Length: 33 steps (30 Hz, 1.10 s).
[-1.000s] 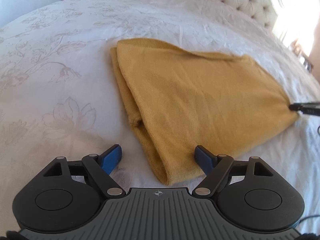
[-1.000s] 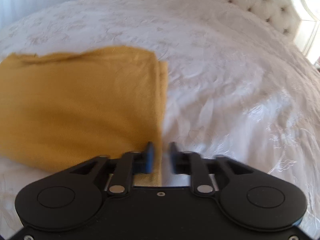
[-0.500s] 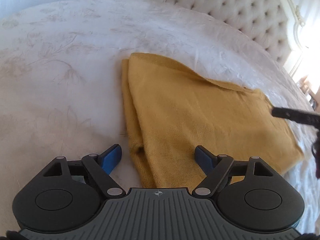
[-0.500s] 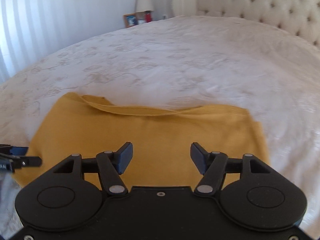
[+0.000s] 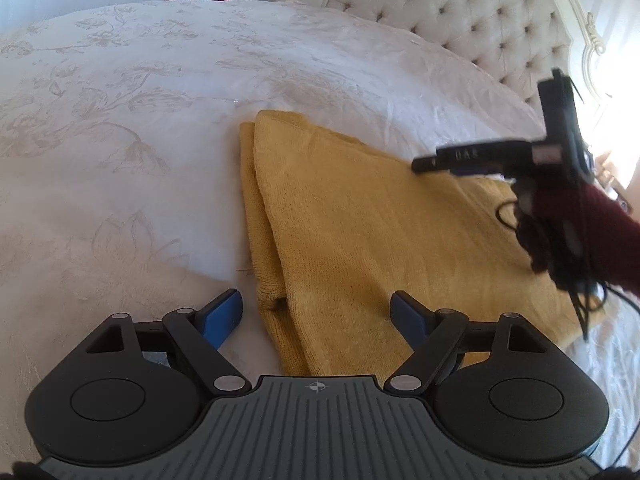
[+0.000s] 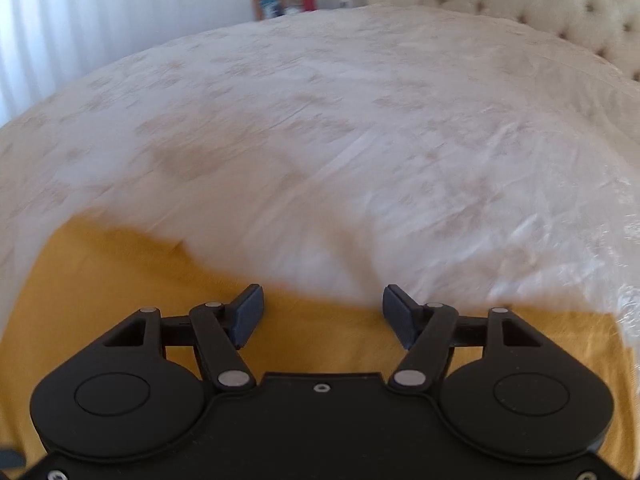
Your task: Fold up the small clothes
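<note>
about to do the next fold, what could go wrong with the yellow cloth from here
1. The yellow cloth already lies in offset layers at its left edge, so another fold may come out uneven.
2. The left gripper straddles only the near corner; closing there might catch one layer.
3. The right gripper, jaws just opened and empty, hangs above the cloth's far edge; a hasty grab could bunch it.

1. A wide bed (image 5: 160, 128) fills the frame, its white cover (image 6: 360, 140) woven with a pale flower pattern and lightly creased.
2. At the far end, the tufted cream headboard (image 5: 460, 20) rises behind the cover.
3. And there it lies: one mustard-yellow knitted garment (image 5: 380, 240), flat on the cover, folded so two layers show along its left edge.
4. From the right wrist view the garment's far edge meets bare white cover, blurred.
</note>
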Each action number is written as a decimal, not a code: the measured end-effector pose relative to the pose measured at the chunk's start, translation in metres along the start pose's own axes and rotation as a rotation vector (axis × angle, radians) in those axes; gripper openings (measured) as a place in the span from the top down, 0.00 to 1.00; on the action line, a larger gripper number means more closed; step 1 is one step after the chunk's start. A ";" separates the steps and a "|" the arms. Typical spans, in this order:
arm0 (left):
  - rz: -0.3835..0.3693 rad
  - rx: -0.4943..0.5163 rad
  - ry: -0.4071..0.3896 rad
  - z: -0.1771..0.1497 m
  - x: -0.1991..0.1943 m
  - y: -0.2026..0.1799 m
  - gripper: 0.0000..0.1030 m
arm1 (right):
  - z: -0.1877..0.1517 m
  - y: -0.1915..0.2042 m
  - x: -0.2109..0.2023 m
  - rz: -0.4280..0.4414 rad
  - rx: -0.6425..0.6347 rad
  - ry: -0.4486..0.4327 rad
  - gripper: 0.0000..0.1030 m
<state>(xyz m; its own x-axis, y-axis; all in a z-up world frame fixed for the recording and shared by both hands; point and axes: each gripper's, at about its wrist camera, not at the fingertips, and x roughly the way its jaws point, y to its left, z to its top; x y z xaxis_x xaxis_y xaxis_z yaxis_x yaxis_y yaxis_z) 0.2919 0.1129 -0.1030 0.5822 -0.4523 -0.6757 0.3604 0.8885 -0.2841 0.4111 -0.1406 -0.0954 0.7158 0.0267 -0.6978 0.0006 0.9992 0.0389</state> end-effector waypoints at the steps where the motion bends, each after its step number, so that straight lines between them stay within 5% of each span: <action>1: -0.001 0.001 0.000 0.000 0.000 0.000 0.22 | 0.003 -0.005 -0.004 -0.004 0.021 -0.024 0.32; 7: -0.002 -0.003 -0.006 0.000 -0.002 -0.001 0.21 | -0.024 -0.025 -0.055 0.054 -0.007 -0.054 0.32; 13: 0.020 0.041 -0.001 -0.003 -0.002 -0.007 0.21 | -0.094 -0.052 -0.087 -0.020 -0.099 0.028 0.24; 25: 0.050 0.166 -0.060 -0.023 -0.002 -0.018 0.14 | -0.158 -0.106 -0.148 -0.049 0.012 -0.022 0.14; 33: 0.098 0.140 0.035 -0.031 -0.020 -0.025 0.13 | -0.199 -0.143 -0.170 0.034 0.184 -0.084 0.10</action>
<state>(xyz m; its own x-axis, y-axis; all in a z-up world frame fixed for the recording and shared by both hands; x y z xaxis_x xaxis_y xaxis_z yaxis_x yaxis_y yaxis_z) 0.2490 0.1019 -0.1037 0.5944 -0.3590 -0.7196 0.4025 0.9075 -0.1202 0.1508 -0.2825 -0.1244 0.7731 0.0500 -0.6323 0.0978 0.9756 0.1966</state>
